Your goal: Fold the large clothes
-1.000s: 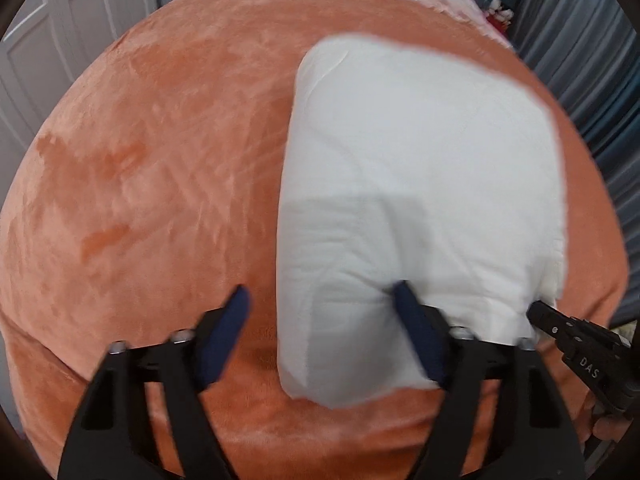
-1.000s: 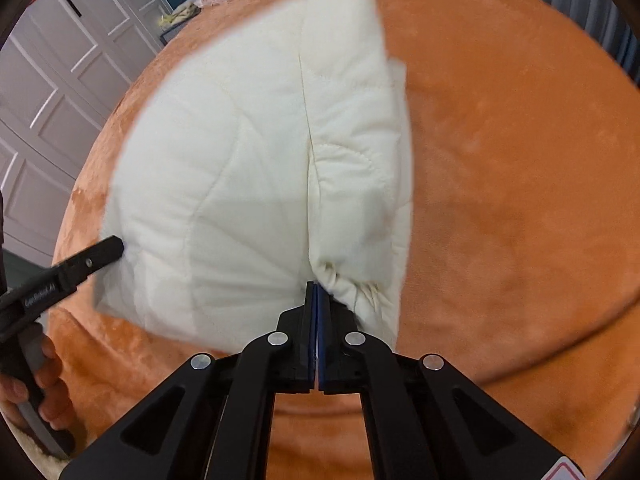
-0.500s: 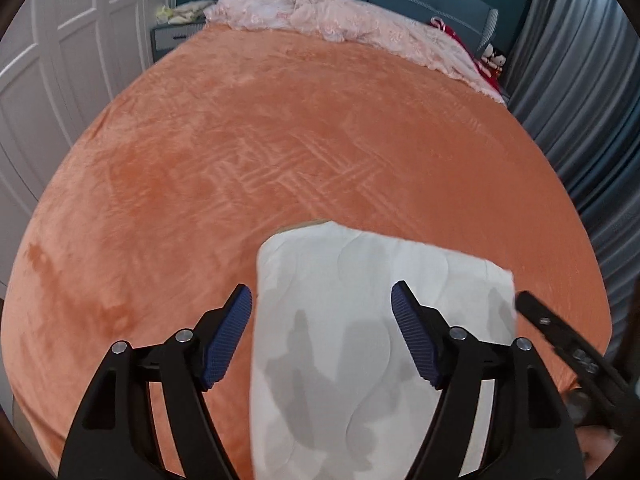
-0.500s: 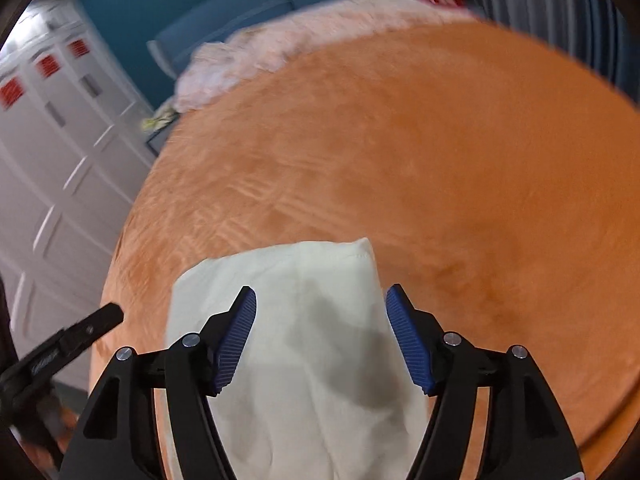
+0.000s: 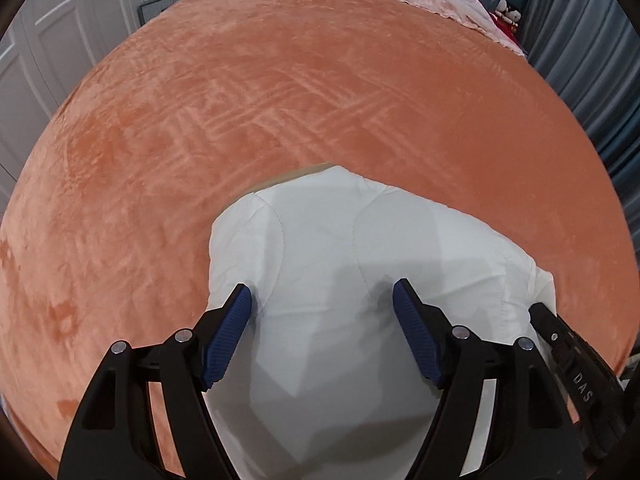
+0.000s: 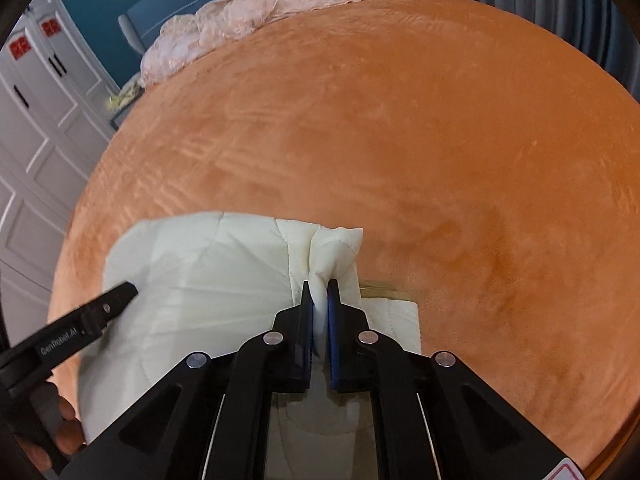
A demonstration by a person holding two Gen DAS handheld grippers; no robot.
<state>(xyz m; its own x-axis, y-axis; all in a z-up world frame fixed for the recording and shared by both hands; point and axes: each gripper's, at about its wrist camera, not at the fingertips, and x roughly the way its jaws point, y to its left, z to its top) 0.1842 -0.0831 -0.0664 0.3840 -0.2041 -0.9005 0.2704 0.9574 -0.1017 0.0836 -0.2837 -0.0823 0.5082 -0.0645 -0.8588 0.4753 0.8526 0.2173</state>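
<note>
Pinching a ridge of the folded white quilted garment, right gripper jaws closing; left gripper wide open above it, holding nothing, on orange bedspread.

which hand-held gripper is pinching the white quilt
The right hand-held gripper: a fold of the white quilt sits pinched between its closing jaws. The left hand-held gripper just straddles it, jaws wide.

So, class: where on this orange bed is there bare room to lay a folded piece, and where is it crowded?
Bare: the wide orange bedspread between the white quilted garment and the pink lace bedding. Crowded: the near edge, where the garment lies under the open left claw and the right claw is closing on a fold.
</note>
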